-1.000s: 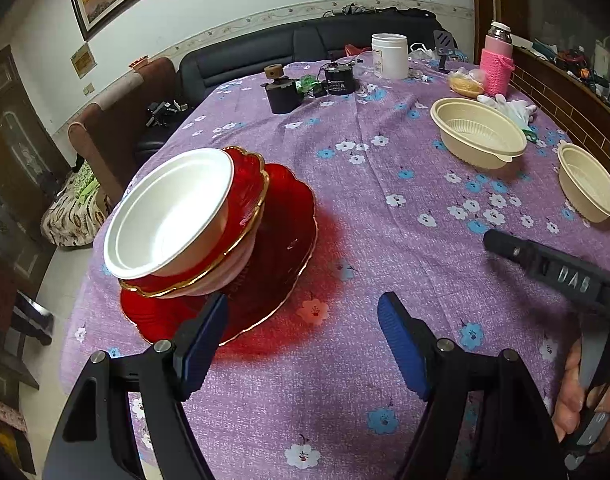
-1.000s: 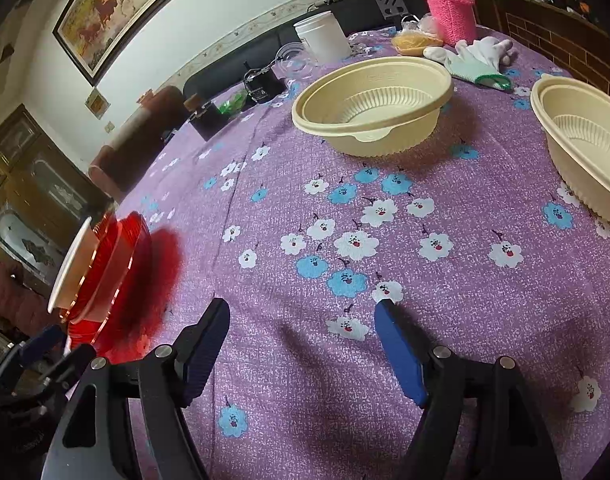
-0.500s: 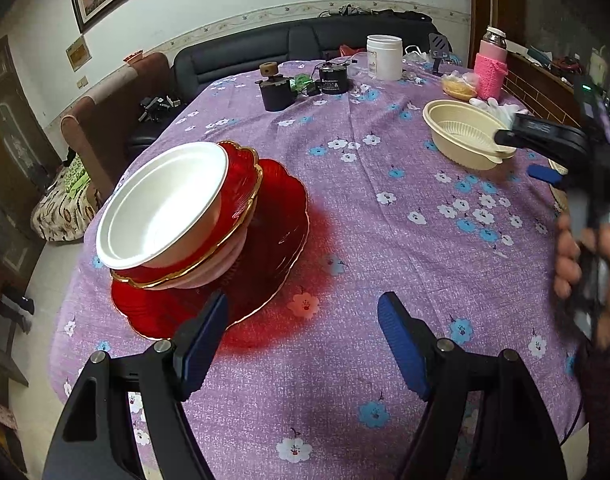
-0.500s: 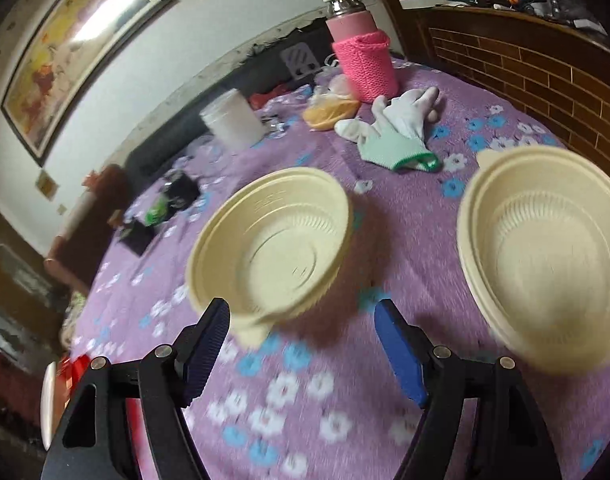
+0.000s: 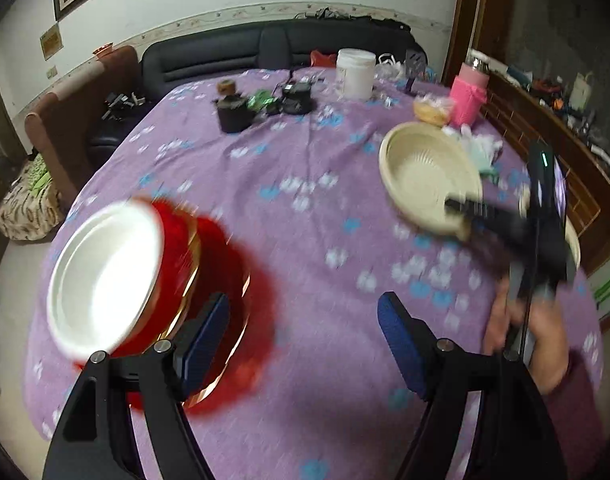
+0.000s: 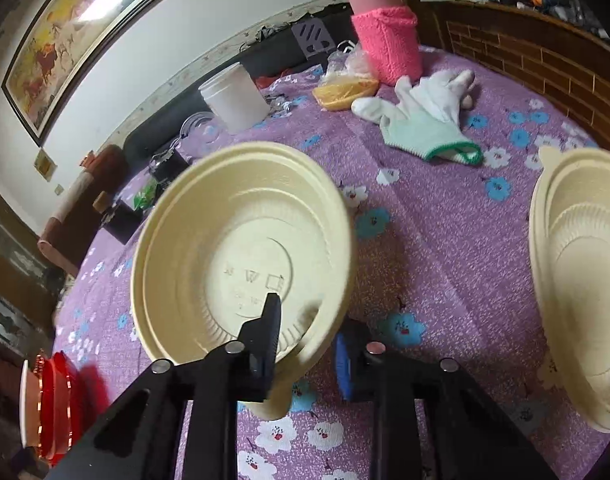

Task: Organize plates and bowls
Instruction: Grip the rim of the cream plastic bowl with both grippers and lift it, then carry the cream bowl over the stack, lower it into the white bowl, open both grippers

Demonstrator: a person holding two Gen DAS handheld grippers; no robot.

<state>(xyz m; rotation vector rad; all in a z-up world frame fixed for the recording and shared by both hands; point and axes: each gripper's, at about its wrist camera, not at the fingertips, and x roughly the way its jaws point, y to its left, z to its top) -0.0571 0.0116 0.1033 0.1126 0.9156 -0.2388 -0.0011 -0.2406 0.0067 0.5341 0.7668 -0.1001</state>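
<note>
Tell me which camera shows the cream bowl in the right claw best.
The right wrist view: the cream bowl fills the frame, its inside sharp, with the right claw closing on its near rim. The left wrist view shows the same bowl only small, far and blurred, the claw's fingers at its near edge.

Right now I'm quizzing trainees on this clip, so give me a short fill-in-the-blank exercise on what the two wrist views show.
1. The right gripper is closed on the rim of a ____-coloured bowl.
2. The left gripper is ____ and holds nothing.
3. The white bowl sits on top of the ____ dishes.
4. The glove lies in front of the flask in a ____ sleeve.

Missing words: cream; open; red; pink
</note>
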